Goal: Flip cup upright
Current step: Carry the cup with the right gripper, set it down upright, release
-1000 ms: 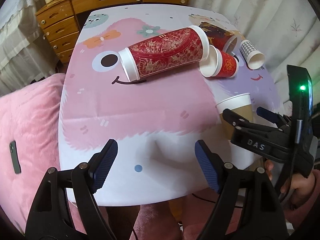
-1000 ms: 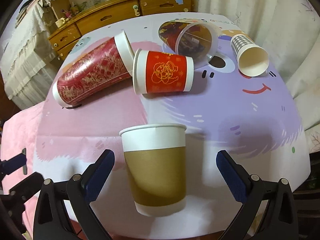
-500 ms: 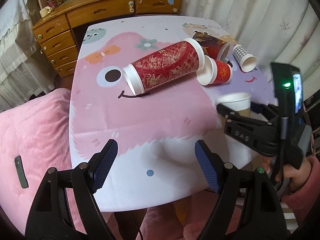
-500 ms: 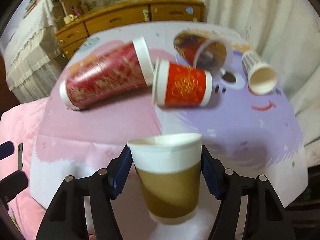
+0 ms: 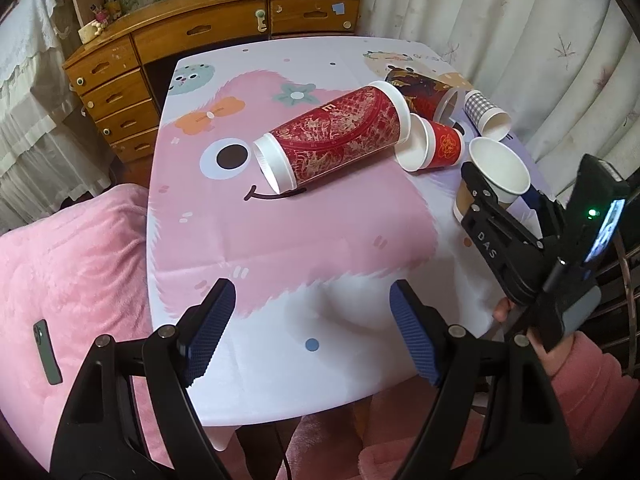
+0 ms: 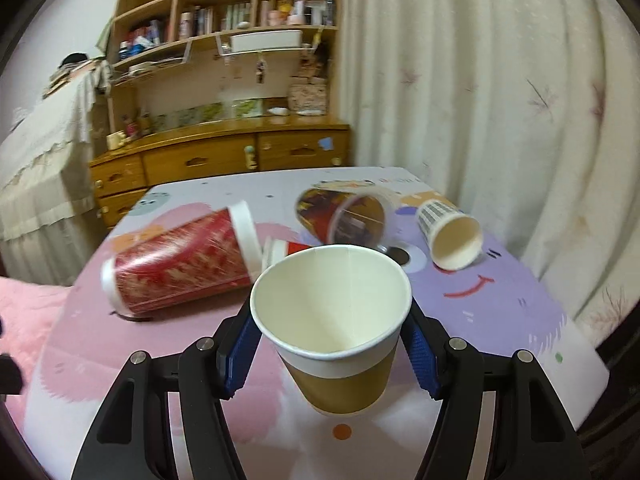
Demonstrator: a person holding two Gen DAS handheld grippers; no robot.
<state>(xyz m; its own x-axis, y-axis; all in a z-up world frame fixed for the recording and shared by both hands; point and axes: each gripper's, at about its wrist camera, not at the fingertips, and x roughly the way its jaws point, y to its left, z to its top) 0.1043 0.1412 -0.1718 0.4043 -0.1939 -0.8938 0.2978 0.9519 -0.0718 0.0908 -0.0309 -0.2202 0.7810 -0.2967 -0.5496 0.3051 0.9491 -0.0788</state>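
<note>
Clamped on both sides by blue pads [image 6: 420, 350], the brown-and-white paper cup [image 6: 334, 330] sits in the right gripper [image 6: 330, 354], lifted off the cloth and tipped so its open mouth faces the wrist camera; from the left view the same cup [image 5: 496, 170] hangs above the table's right edge with its mouth angled up. Over on the other side the left gripper [image 5: 310, 334] has its jaws spread wide with nothing between them, hovering above the near edge of the table [image 5: 280, 248], which wears a pink and lilac cartoon cloth. Beyond it, a wooden dresser [image 5: 192, 32] stands against the wall, and a pink blanket [image 5: 68, 272] lies to the left with a dark phone [image 5: 47, 352] on it. On the cloth, a tall red patterned cup [image 5: 336, 136] lies on its side, touching a small red cup [image 5: 434, 148] also on its side. Behind those, a clear cup with a dark printed liner [image 6: 344, 218] lies tipped over, and just beside it a checked paper cup [image 6: 450, 230] lies with its mouth toward the near right
</note>
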